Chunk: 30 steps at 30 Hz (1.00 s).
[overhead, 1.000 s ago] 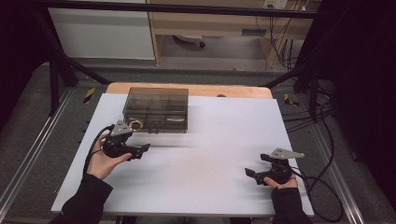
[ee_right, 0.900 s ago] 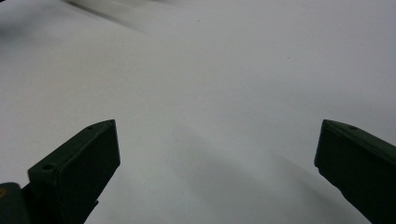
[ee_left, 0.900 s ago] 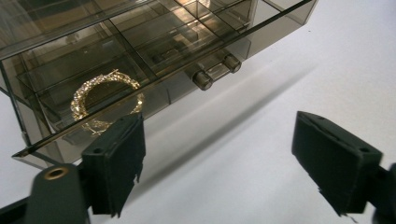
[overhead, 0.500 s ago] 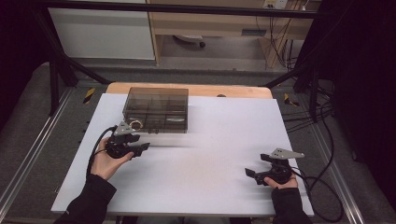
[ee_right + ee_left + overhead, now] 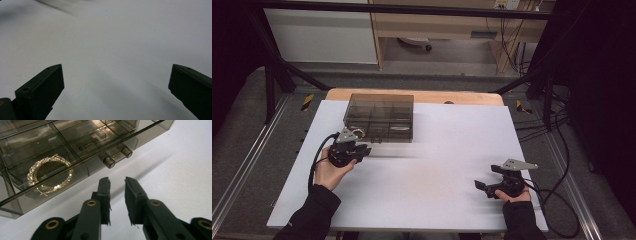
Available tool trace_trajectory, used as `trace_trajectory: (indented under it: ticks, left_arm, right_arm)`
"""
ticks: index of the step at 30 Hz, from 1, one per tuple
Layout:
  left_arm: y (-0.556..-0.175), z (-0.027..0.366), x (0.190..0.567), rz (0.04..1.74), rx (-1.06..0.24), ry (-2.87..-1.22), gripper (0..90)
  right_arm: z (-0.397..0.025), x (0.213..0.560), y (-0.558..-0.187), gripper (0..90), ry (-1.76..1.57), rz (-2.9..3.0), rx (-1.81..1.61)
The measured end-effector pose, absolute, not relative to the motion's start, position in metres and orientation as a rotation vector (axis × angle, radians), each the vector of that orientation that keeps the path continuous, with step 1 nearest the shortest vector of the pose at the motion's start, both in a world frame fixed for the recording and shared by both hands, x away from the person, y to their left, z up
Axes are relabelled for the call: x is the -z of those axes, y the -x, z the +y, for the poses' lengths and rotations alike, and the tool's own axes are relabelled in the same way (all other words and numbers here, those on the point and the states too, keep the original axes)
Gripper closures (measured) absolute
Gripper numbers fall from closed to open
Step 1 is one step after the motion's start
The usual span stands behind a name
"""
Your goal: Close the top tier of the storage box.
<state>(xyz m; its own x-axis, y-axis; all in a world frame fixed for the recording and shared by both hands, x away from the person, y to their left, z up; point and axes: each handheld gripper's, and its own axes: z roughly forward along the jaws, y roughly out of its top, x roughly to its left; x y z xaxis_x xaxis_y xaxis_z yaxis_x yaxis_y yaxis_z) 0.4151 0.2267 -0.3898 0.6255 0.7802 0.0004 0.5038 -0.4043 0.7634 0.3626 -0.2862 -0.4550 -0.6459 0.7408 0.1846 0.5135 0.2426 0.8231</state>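
Left gripper (image 5: 362, 149) sits just near of the smoked, see-through organiser box (image 5: 379, 116), at the box's near-left corner. In the left gripper view its jaws stand narrowly parted with nothing between them, pointing at the pair of small round knobs (image 5: 117, 157) on the box's near face. Through the lid I see a gold bracelet (image 5: 48, 174) lying in the compartment to the left of the knobs in that view. Box is on the far-left part of the white table top (image 5: 452, 150), its far edge over the strip of bare wood (image 5: 462, 97).

Right gripper (image 5: 488, 187) rests low at the near right, jaws spread wide, empty, over bare white surface.

Step in hand, as I judge it: get hold of the knobs to open the box. Notes for doing it well:
- The present gap looks too tight to pass over a knob; widen first, then advance.
- Approach square to the near face and keep the jaws level with the knobs, so that they do not ride up onto the lid.
- Pull straight toward the near edge. Box looks light and could slide with the pull; the right gripper could brace its right wall.

Room: wide open table between box and near edge, and all of the right half free. Left edge of the table is close to the left hand (image 5: 331, 170); the gripper's cable (image 5: 318, 157) loops there, so avoid sweeping left.
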Motion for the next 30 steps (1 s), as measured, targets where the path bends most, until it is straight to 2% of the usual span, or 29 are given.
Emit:
trace_trajectory:
  ticks: [12, 30]
  left_arm:
    - [-0.420, 0.226, 0.390, 1.006, -0.513, -2.089, 89.6]
    - [-0.433, 0.225, 0.392, 1.021, -0.529, -2.071, 89.9]
  right_arm:
    - [-0.286, 0.455, -0.363, 0.6, -1.178, 2.276, -1.354]
    - [-0.286, 0.455, -0.362, 0.6, -1.175, 2.273, -1.356]
